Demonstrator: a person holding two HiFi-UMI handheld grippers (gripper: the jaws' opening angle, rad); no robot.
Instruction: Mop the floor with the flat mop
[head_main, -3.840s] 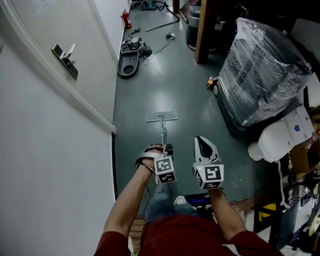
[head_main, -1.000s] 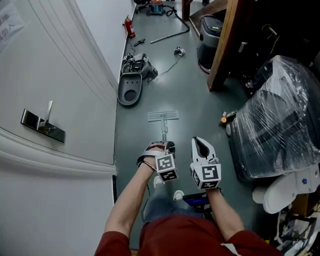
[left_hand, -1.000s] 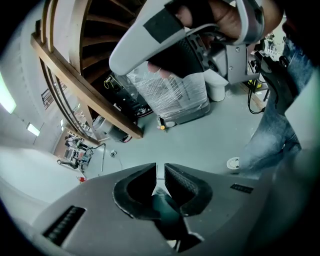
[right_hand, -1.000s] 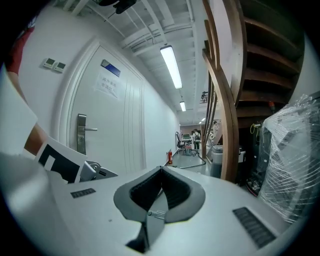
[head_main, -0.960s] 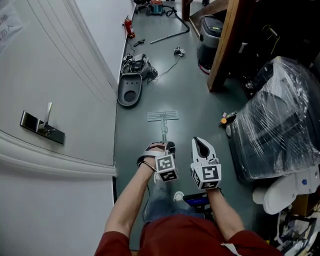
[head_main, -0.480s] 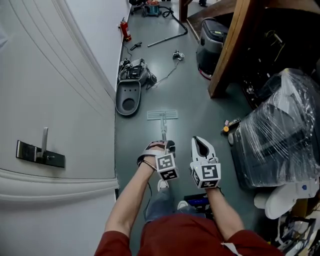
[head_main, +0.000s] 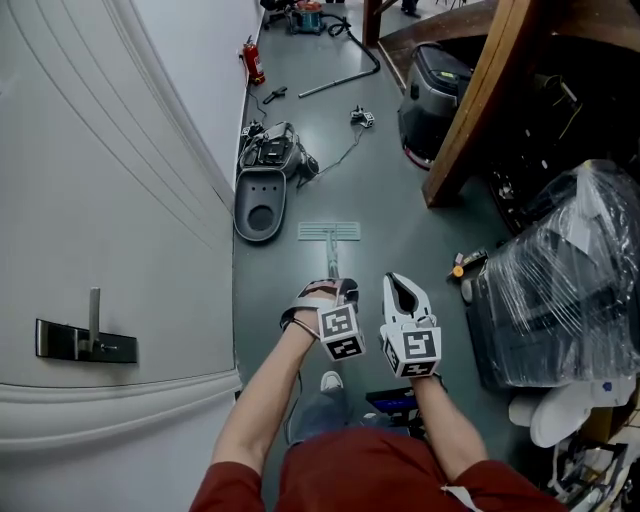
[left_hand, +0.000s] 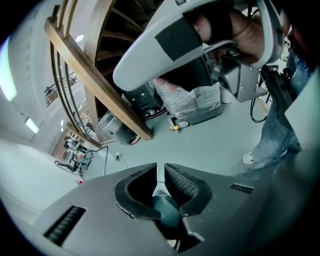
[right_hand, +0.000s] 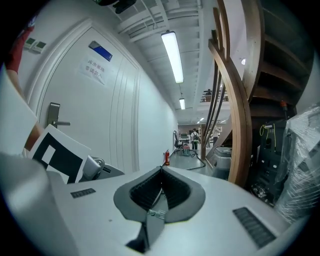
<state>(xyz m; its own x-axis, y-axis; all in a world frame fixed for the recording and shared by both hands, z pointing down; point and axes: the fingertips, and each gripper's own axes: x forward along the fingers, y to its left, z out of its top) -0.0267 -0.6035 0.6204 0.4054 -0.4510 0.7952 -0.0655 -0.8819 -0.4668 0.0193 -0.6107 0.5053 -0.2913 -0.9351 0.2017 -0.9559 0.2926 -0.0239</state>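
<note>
Mopping stroke, apparently: the slim metal-handled flat mop (head_main: 331, 262) is clamped in the left gripper (left_hand: 160, 182), its pale rectangular head (head_main: 329, 231) laid on the grey-green floor (head_main: 390, 200) ahead, the right gripper (right_hand: 161, 175) being closed on nothing; a further push is called for.

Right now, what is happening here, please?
A person holds a flat mop. The left hand-held gripper is shut on the mop handle, and the mop head lies flat on the floor ahead, near the wall. The right hand-held gripper is shut and empty, beside the left one.
</note>
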